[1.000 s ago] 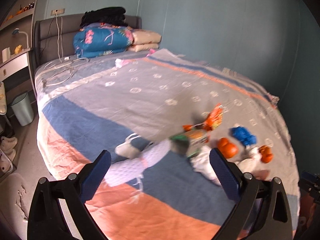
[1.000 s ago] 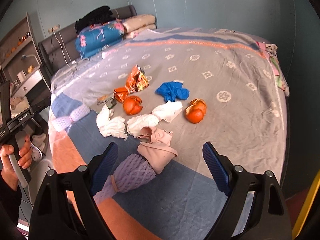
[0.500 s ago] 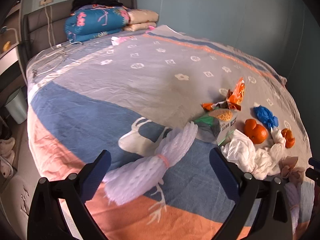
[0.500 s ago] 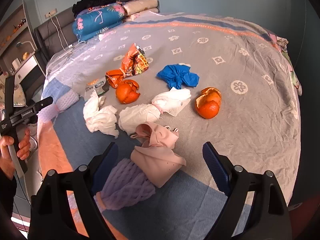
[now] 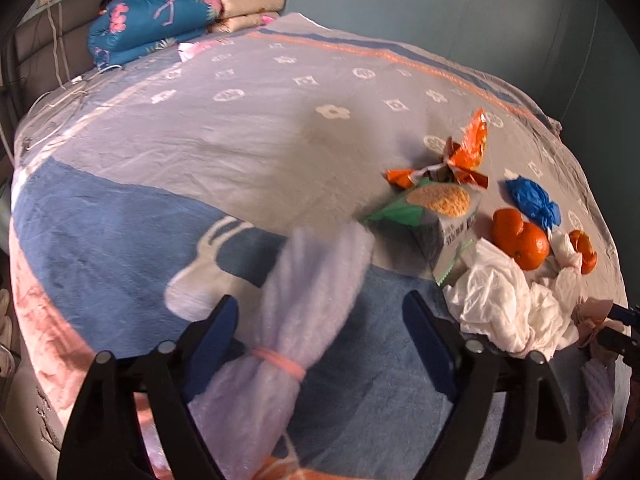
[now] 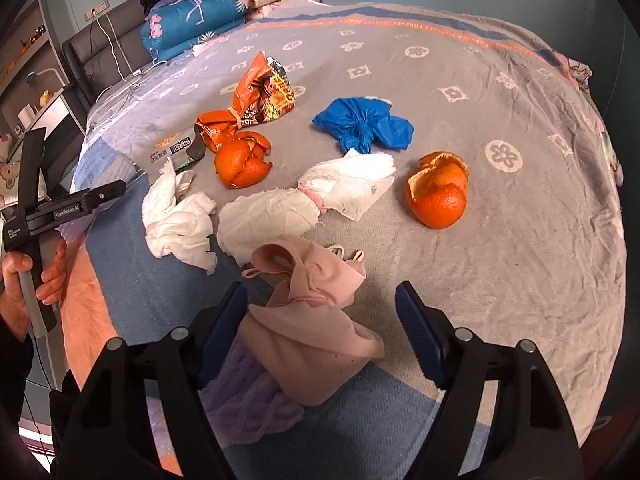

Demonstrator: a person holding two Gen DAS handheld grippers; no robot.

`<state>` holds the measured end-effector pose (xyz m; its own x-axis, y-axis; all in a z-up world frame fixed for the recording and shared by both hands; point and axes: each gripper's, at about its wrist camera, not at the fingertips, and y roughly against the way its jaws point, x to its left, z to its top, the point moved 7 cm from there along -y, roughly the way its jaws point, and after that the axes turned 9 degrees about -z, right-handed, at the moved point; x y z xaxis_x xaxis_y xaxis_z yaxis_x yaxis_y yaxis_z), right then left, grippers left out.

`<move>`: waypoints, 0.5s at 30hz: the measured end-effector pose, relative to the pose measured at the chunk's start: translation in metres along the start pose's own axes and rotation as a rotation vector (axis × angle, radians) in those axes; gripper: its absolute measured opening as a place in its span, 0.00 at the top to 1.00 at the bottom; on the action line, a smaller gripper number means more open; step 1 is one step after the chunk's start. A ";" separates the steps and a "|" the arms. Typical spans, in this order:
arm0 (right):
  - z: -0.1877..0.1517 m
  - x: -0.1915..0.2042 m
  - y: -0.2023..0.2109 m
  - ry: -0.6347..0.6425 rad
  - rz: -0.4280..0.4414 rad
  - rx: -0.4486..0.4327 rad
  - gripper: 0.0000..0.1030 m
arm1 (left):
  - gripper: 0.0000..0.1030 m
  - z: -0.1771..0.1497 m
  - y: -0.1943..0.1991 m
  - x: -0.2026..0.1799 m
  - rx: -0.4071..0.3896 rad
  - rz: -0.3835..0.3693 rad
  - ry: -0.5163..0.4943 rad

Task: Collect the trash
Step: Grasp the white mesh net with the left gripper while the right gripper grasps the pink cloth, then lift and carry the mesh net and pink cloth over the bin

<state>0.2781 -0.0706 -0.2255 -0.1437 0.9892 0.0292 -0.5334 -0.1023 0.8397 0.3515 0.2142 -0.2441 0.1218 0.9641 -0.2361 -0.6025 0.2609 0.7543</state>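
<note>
Trash lies scattered on the bedspread (image 6: 500, 80). In the left wrist view my left gripper (image 5: 320, 320) is closing around a white foam net (image 5: 316, 292) tied with a pink band; its pads do not press on the net. In the right wrist view my right gripper (image 6: 320, 320) is closing around a pink crumpled bundle (image 6: 308, 328) that lies on a lavender foam net (image 6: 248, 396), with a gap still showing at the right pad. Beyond lie white tissues (image 6: 180, 220), orange peels (image 6: 240, 162), a blue bag (image 6: 360, 124), an orange snack bag (image 6: 264, 92) and a green carton (image 5: 432, 208).
A folded blue quilt (image 6: 192, 20) and pillows are stacked at the headboard, with white cables (image 5: 60, 112) beside them. The bed's near edge drops off just below both grippers. A hand (image 6: 44, 276) holds the other tool at the left of the right wrist view.
Both grippers have come down and closer to the bed, and their jaws have narrowed. The white foam net now sits between the left fingers, the pink bundle between the right ones.
</note>
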 end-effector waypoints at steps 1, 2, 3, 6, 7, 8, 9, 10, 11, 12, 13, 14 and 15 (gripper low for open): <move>-0.001 0.001 -0.002 0.003 0.000 0.005 0.32 | 0.24 -0.001 -0.003 -0.001 0.005 0.003 -0.009; -0.002 0.002 -0.005 0.007 0.001 0.015 0.36 | 0.26 -0.001 -0.005 -0.001 0.011 0.003 -0.016; -0.003 0.002 -0.007 0.007 0.002 0.023 0.37 | 0.30 -0.001 -0.006 -0.001 0.015 -0.001 -0.014; -0.006 0.001 -0.013 -0.001 0.004 0.041 0.47 | 0.50 0.000 -0.010 0.006 0.023 -0.010 0.015; -0.006 0.001 -0.014 -0.003 0.001 0.042 0.52 | 0.57 0.000 -0.009 0.006 0.019 -0.012 0.017; -0.007 0.001 -0.015 -0.002 -0.006 0.041 0.57 | 0.60 0.000 -0.009 0.005 0.015 -0.014 0.010; -0.007 0.001 -0.015 0.000 -0.007 0.042 0.59 | 0.67 0.001 -0.008 0.003 0.013 -0.011 0.000; -0.007 0.001 -0.015 -0.002 -0.004 0.043 0.64 | 0.72 0.001 -0.007 0.002 0.009 -0.006 -0.007; -0.007 0.001 -0.015 -0.008 0.004 0.046 0.69 | 0.73 0.002 -0.005 0.001 0.006 -0.004 -0.009; -0.007 0.001 -0.015 -0.012 0.008 0.048 0.71 | 0.74 0.003 -0.003 -0.001 0.004 -0.006 -0.008; -0.006 0.001 -0.014 -0.014 0.012 0.049 0.73 | 0.75 0.004 -0.002 -0.002 0.000 -0.009 -0.006; -0.006 0.002 -0.013 -0.018 0.017 0.049 0.75 | 0.75 0.004 0.001 -0.003 -0.003 -0.010 -0.006; -0.005 0.002 -0.012 -0.021 0.020 0.049 0.76 | 0.75 0.005 0.002 -0.004 -0.005 -0.011 -0.007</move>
<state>0.2800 -0.0684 -0.2379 -0.1366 0.9890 0.0575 -0.4893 -0.1178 0.8642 0.3532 0.2116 -0.2386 0.1336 0.9615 -0.2403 -0.6052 0.2712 0.7485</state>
